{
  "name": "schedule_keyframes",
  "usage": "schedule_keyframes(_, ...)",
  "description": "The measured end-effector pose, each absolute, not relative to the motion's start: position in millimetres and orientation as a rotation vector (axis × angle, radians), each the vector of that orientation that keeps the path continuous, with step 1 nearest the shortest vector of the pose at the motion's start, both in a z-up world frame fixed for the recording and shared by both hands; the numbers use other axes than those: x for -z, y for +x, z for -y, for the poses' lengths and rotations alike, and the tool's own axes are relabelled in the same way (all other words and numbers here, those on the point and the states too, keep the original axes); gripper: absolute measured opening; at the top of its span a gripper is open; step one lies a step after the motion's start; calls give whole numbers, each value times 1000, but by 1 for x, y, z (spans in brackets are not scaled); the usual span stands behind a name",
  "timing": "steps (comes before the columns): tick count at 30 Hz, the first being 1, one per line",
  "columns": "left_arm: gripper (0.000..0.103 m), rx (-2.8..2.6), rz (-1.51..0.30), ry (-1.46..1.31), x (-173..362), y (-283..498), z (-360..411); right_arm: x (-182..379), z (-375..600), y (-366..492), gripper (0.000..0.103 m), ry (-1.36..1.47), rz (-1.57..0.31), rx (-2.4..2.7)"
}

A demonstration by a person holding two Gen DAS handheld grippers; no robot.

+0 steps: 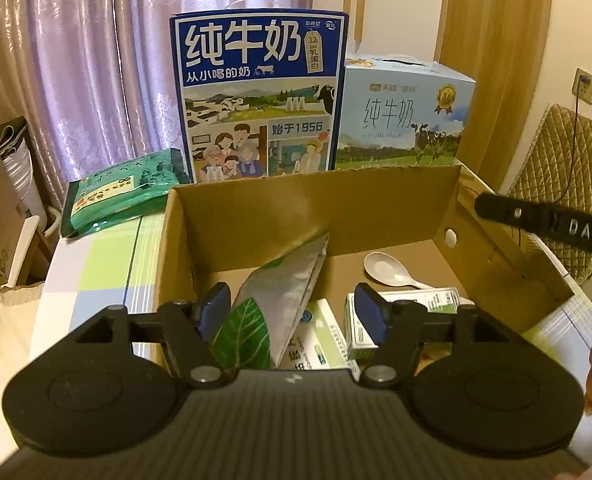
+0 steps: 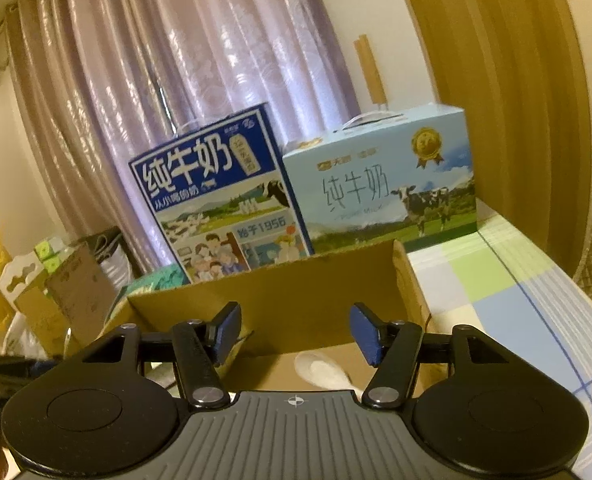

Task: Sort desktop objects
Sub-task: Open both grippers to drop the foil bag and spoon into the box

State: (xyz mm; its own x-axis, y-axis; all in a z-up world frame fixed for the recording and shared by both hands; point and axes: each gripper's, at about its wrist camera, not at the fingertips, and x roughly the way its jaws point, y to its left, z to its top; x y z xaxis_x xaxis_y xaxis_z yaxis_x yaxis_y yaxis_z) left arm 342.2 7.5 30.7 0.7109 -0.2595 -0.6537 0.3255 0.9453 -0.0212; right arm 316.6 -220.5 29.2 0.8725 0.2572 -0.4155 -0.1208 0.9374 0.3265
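Both tongs are spread and empty. Between the left tongs (image 1: 292,312), inside the cardboard box (image 1: 316,204), a foil pouch (image 1: 284,292) is seen leaning; it is judged light, crinkly and slippery, best pinched at its stiff sealed top edge.

Warm, dim indoor light tints both views yellowish. Fisheye distortion bends the edges and darkens the corners. Beyond the fingers, the glossy pleated lilac curtain (image 2: 200,60) shows streaky glare; the right wrist view is slightly blurred.

Pouch (image 1: 280,292), spoon (image 1: 388,270) inside carton (image 1: 316,204)
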Motion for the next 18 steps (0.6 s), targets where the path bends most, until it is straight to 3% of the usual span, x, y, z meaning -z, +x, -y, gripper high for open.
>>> schedule_keyframes(5, 67, 324, -694, 100, -38, 332, -8, -33, 220, 311, 63, 295, -453, -200)
schedule_keyframes(10, 77, 319, -674, 103, -43, 320, -7, -36, 216, 301, 87, 276, -451, -200)
schedule_keyframes(16, 83, 306, -660, 87, -49, 304, -10, -39, 217, 279, 101, 241, -451, -191)
schedule_keyframes(18, 86, 302, -655, 89, -50, 298, -10, -38, 219, 272, 101, 233, -458, -184)
